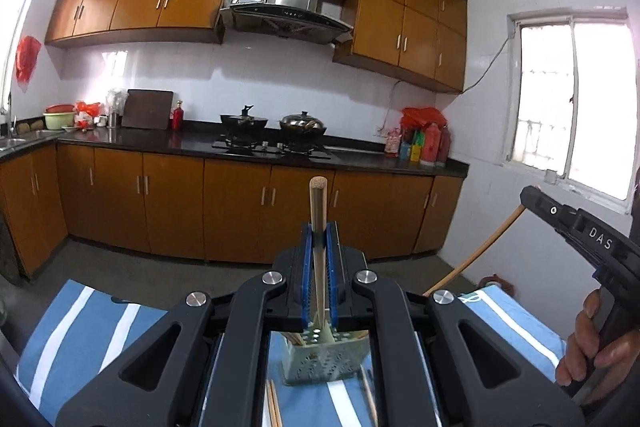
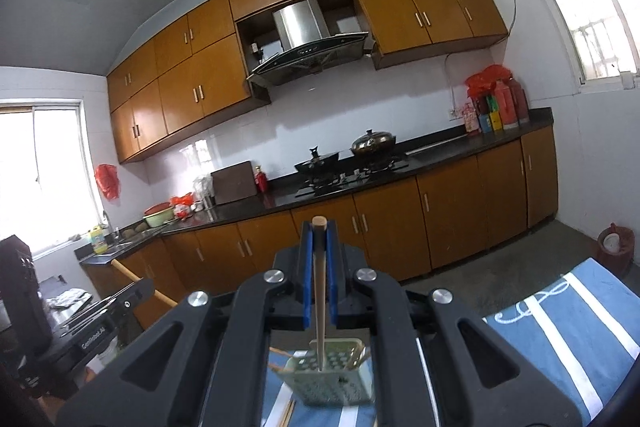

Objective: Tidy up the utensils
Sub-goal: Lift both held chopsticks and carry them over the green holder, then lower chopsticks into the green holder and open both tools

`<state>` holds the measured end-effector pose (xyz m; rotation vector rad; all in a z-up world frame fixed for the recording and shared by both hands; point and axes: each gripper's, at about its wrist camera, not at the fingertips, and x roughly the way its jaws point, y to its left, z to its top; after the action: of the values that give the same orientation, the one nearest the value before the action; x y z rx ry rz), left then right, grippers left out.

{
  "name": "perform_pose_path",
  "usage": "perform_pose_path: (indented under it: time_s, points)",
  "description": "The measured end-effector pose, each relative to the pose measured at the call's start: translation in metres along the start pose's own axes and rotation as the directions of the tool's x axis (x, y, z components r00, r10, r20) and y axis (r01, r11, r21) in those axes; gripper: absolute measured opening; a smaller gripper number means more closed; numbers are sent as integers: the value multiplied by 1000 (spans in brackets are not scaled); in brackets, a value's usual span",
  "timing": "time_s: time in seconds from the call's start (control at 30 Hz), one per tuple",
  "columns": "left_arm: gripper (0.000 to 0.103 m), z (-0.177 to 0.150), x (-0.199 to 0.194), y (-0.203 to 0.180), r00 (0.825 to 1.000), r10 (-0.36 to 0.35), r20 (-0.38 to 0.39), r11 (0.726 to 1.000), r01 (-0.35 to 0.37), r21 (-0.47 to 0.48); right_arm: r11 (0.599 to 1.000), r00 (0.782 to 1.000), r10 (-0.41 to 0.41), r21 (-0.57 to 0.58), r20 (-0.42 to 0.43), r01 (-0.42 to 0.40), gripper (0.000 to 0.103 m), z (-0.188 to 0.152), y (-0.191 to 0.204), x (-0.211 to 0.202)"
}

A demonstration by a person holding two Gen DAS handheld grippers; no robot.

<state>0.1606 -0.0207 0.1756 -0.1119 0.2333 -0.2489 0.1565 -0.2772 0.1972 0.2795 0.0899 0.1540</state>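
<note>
In the left wrist view my left gripper (image 1: pixel 319 231) is shut on a wooden chopstick (image 1: pixel 319 205). It stands upright, its lower end over a green perforated utensil holder (image 1: pixel 325 367) with several chopsticks in it. My right gripper (image 2: pixel 319 231) is likewise shut on an upright chopstick (image 2: pixel 320 291), whose tip hangs over the holder (image 2: pixel 340 385). The right gripper (image 1: pixel 527 195) also shows at the right of the left view, held by a hand (image 1: pixel 592 347), with its chopstick (image 1: pixel 476 255) slanting down. At the left of the right view is the left gripper (image 2: pixel 138 289).
The holder stands on a blue cloth with white stripes (image 1: pixel 80 327) (image 2: pixel 560 327). Loose chopsticks (image 1: pixel 274 407) lie on the cloth in front of it. Beyond are brown cabinets, a dark counter (image 1: pixel 360 155) with two woks on a stove, and a red container (image 2: pixel 614 247) on the floor.
</note>
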Motion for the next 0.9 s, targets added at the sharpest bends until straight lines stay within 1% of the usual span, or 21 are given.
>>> perform_pose_path:
  time_s: [0.07, 0.13, 0.23, 0.37, 0.4, 0.47, 0.53, 0.57, 0.77, 0.9]
  points:
    - [7, -4, 12, 1, 1000, 16, -20, 1000, -16, 2, 1000, 1000, -18, -17, 5, 18, 7, -3, -1, 13]
    - [7, -10, 21, 2, 999, 26, -40, 1000, -26, -3, 999, 1000, -29, -23, -9, 29, 7, -8, -3, 28]
    - [7, -20, 35, 8, 997, 17, -69, 999, -19, -26, 999, 998, -34, -9, -58, 34, 7, -18, -10, 49]
    - [7, -28, 48, 11, 993, 12, -113, 1000, -14, -22, 999, 991, -32, 24, -133, 36, 8, -35, -19, 72]
    - [7, -31, 51, 11, 992, 6, -128, 1000, -9, -25, 999, 988, -26, 41, -153, 33, 10, -39, -23, 76]
    - [7, -34, 51, 15, 990, 1, -140, 1000, -5, -31, 998, 986, -24, 55, -166, 34, 14, -44, -26, 77]
    - [7, -34, 50, 16, 991, 3, -137, 999, -8, -33, 998, 986, -26, 56, -166, 35, 24, -47, -28, 76]
    - [8, -34, 49, 17, 990, 0, -139, 999, -4, -33, 998, 986, -29, 52, -161, 38, 25, -46, -28, 73]
    - [8, -31, 41, 17, 992, 5, -126, 999, -9, -36, 998, 989, -35, 50, -142, 43, 26, -47, -28, 56]
    - [8, -30, 29, 18, 993, 10, -118, 999, -15, -43, 998, 989, -47, 37, -137, 53, 26, -51, -31, 34]
